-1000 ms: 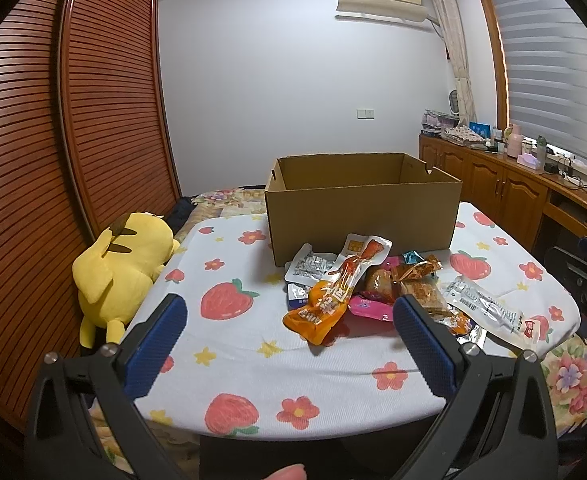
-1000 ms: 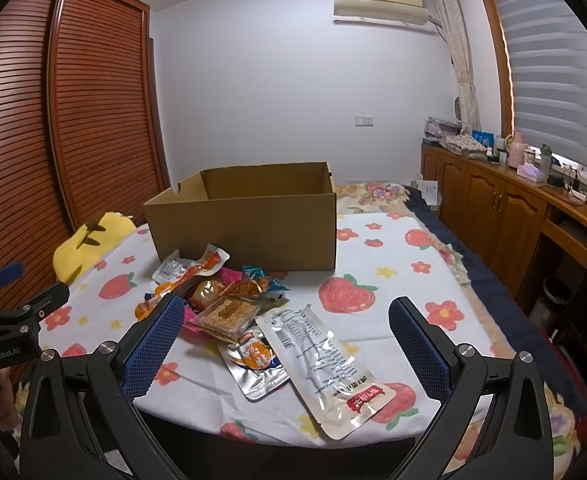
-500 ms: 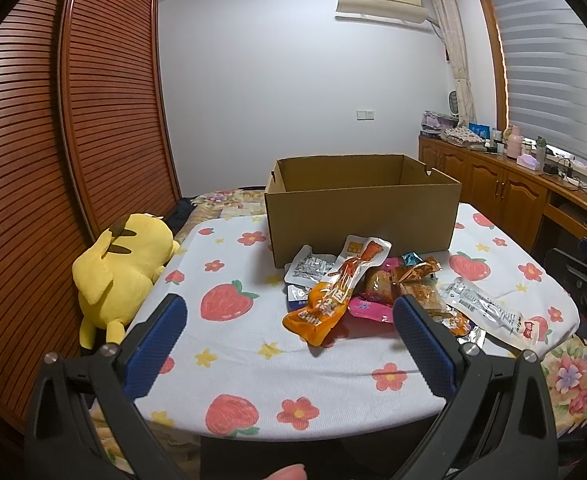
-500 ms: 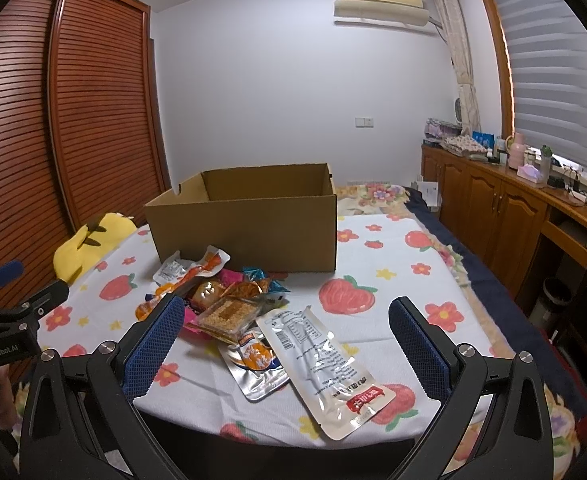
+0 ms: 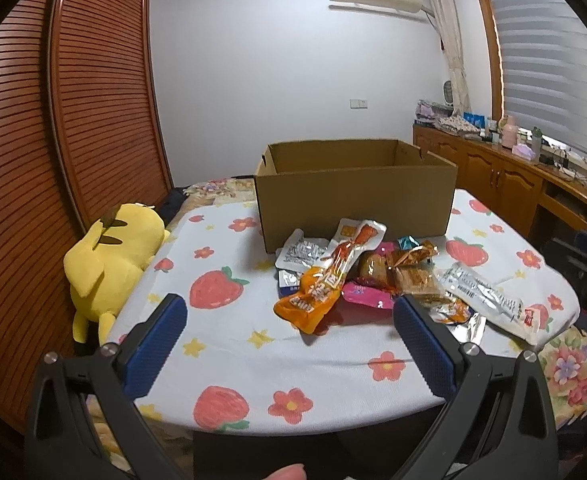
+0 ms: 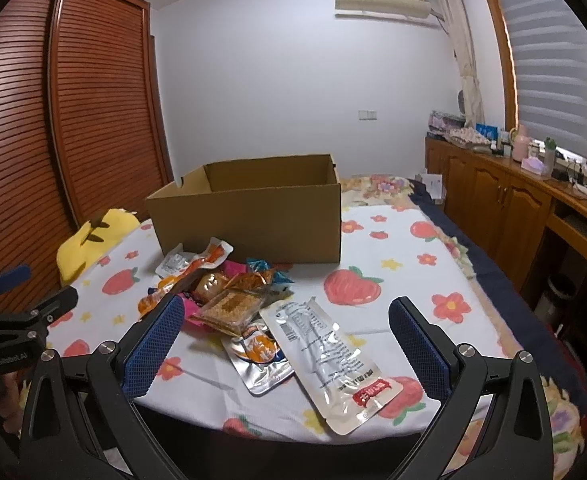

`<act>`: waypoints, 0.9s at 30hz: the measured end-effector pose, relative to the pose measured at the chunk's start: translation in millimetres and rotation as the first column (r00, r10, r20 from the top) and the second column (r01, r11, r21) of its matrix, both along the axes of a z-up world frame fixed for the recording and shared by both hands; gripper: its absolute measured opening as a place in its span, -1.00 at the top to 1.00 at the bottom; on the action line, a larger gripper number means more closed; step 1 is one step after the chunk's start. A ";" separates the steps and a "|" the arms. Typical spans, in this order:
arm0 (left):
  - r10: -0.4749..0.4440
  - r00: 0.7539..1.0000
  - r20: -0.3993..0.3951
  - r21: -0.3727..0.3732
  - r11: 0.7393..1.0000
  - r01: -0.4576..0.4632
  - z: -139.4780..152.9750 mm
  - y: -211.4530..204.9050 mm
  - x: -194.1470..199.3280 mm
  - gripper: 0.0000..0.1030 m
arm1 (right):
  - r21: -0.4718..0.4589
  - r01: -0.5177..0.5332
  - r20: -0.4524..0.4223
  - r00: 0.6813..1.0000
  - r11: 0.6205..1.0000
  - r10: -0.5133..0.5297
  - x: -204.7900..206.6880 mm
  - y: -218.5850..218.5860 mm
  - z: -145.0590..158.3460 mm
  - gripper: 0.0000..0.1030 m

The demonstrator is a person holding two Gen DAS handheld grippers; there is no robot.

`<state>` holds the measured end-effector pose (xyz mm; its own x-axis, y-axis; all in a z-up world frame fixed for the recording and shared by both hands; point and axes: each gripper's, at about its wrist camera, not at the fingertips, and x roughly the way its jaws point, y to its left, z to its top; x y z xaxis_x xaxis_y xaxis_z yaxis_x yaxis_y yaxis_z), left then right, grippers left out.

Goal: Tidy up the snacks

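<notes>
Nothing looks packed: the pile of foil and plastic snack packets (image 6: 249,312) lies near the open brown cardboard box (image 6: 253,220) (its inside unseen), while the left gripper (image 5: 289,340) and right gripper (image 6: 287,340) hover, fingers spread and empty.

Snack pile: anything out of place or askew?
Yes. The long clear packet lies at the table's near edge, its red-labelled end apparently poking past it. The other snacks lie heaped and overlapping before the cardboard box. Nothing looks torn or spilled.
</notes>
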<state>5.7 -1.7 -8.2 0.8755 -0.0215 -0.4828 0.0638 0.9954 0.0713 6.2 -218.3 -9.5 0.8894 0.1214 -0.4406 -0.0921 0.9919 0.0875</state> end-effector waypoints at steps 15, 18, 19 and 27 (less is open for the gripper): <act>-0.163 0.973 -0.165 -0.034 0.987 0.160 -16.6 5.6 64.3 -1.00 | -0.021 -0.091 -0.105 0.991 0.996 0.088 51.2 -30.6 -27.9 -1.00; -0.192 0.963 -0.190 -0.028 0.981 0.190 -15.1 5.7 79.4 -1.00 | -0.026 -0.119 -0.138 0.984 0.993 0.114 65.2 -38.1 -32.4 -1.00; -0.199 0.960 -0.195 -0.023 0.980 0.198 -14.6 4.8 83.1 -1.00 | -0.027 -0.126 -0.152 0.981 0.992 0.120 69.0 -39.9 -33.7 -0.96; -0.251 0.937 -0.244 0.001 0.966 0.259 -7.6 1.0 108.5 -1.00 | -0.047 -0.264 -0.295 0.925 0.963 0.239 88.8 -37.0 -56.9 -0.69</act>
<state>114.2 -0.7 -15.8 0.7010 -0.2099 -0.6815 0.3343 0.9409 0.0542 95.0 -255.3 -66.4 0.6705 0.2760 -0.6887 -0.3231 0.9442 0.0638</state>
